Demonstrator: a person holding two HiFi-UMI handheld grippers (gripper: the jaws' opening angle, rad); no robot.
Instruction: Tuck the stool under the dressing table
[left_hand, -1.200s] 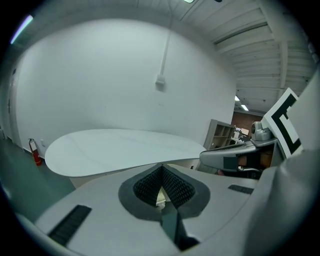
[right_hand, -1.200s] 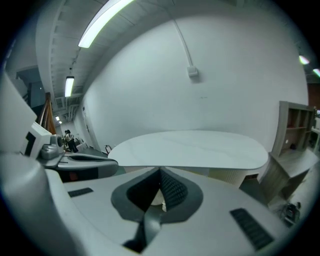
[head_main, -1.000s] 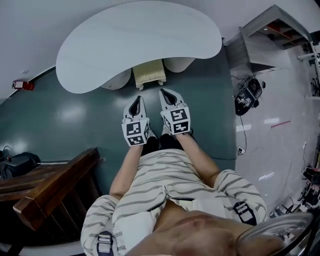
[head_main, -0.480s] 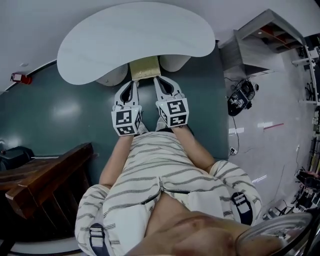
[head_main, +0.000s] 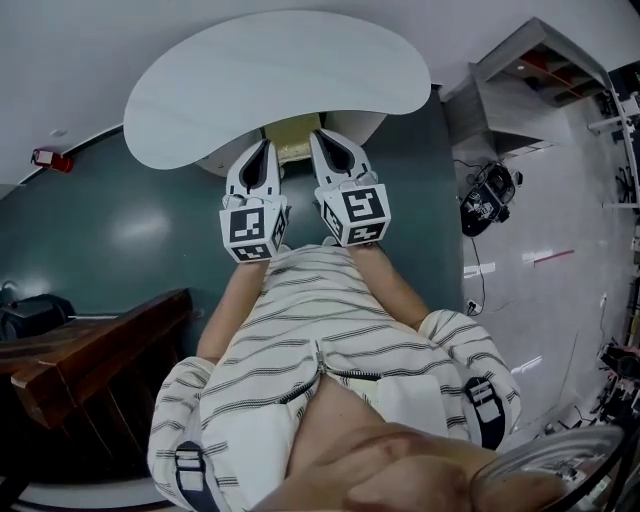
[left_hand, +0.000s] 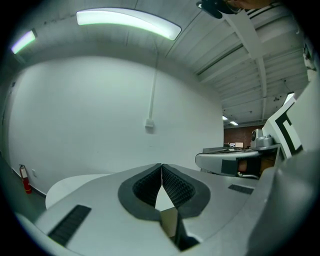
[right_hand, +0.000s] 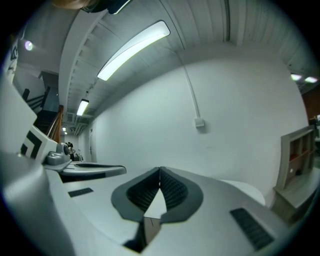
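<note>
Stool (head_main: 292, 135) tucked under the white dressing table (head_main: 270, 80), only a cream sliver showing, less than a second ago, left gripper (head_main: 263, 150) and right gripper (head_main: 322, 140) both pressed together, empty, lifted nearer the camera than before, tips now over the tabletop edge

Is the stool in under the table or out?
Mostly in: the head view shows only a sliver of the stool poking past the front edge of the white table.
</note>
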